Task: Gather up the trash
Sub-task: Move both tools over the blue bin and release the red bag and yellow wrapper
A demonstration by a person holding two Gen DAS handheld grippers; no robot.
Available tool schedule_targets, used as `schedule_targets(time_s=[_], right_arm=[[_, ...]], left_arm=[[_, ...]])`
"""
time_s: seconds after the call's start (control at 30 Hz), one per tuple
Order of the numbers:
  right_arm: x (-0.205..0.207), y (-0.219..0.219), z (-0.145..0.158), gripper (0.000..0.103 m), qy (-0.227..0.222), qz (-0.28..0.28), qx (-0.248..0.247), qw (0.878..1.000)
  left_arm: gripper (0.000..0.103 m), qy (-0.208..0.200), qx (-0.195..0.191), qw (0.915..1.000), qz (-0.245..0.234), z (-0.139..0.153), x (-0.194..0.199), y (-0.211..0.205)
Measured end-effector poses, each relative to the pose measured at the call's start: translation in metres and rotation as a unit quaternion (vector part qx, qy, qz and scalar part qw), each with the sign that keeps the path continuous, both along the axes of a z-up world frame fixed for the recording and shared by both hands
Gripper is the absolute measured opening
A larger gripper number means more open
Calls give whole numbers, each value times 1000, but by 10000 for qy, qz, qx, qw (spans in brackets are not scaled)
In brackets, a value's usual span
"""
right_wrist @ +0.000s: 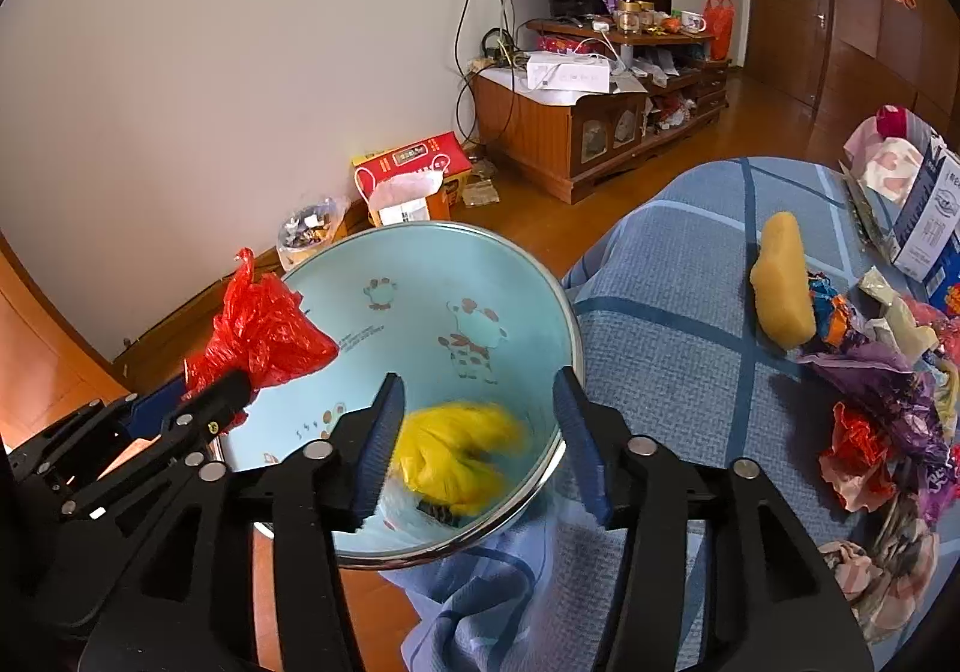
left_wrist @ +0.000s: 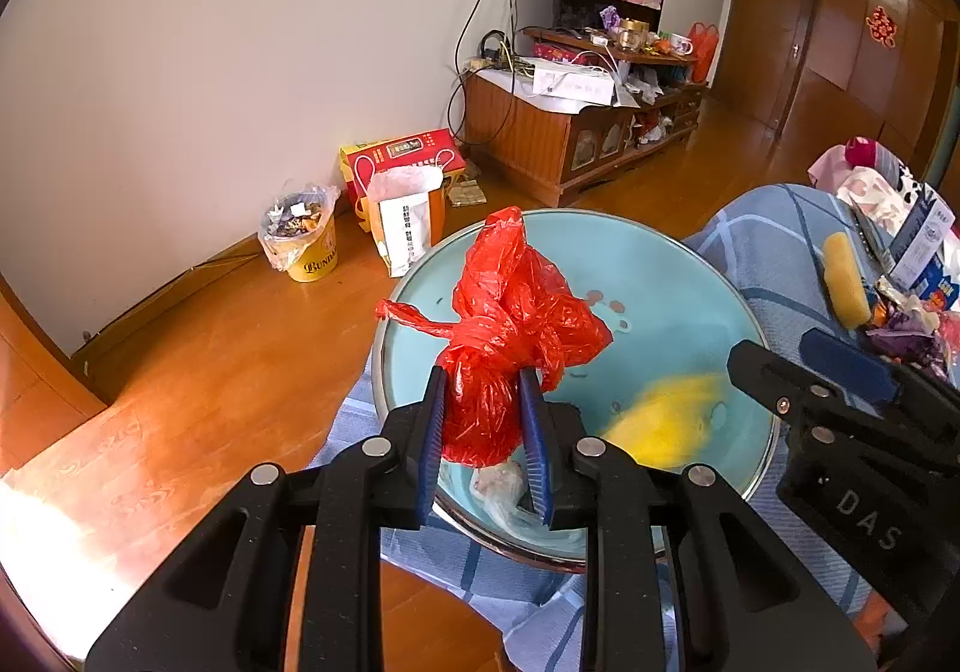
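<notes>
A light blue enamel basin [left_wrist: 660,264] with cartoon prints sits at the edge of a blue checked cloth. My left gripper [left_wrist: 483,378] is shut on a crumpled red plastic bag [left_wrist: 510,312] and holds it over the basin's near side. In the right wrist view the red bag [right_wrist: 264,330] sticks up from the left gripper [right_wrist: 216,390] at the basin's [right_wrist: 420,324] left rim. My right gripper [right_wrist: 479,381] hangs open over the basin. A blurred yellow plastic wad [right_wrist: 462,450] lies inside, below its fingers and untouched. A whitish scrap [left_wrist: 504,486] lies on the basin floor.
On the cloth [right_wrist: 660,324] to the right lie a yellow sponge [right_wrist: 780,282], a heap of crumpled wrappers [right_wrist: 888,402] and a milk carton [right_wrist: 924,216]. On the wooden floor stand a lined yellow bin [left_wrist: 300,240], a red box [left_wrist: 408,156] and a wooden cabinet [left_wrist: 540,138].
</notes>
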State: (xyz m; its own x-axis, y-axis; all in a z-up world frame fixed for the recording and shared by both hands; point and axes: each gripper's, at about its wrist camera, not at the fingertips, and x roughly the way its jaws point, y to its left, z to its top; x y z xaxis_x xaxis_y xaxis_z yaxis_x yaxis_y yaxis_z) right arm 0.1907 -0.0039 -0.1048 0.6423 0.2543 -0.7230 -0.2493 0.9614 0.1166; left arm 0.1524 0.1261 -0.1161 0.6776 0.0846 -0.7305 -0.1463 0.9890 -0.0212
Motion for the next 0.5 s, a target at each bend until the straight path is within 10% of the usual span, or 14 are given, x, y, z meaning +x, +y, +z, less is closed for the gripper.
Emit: schedule_targets(time_s=[0.5], right_arm=[[-19,-33,25,75,-292,-363,255,9986]], left_arm=[[68,-91,26,9999,132,14,-9,-5]])
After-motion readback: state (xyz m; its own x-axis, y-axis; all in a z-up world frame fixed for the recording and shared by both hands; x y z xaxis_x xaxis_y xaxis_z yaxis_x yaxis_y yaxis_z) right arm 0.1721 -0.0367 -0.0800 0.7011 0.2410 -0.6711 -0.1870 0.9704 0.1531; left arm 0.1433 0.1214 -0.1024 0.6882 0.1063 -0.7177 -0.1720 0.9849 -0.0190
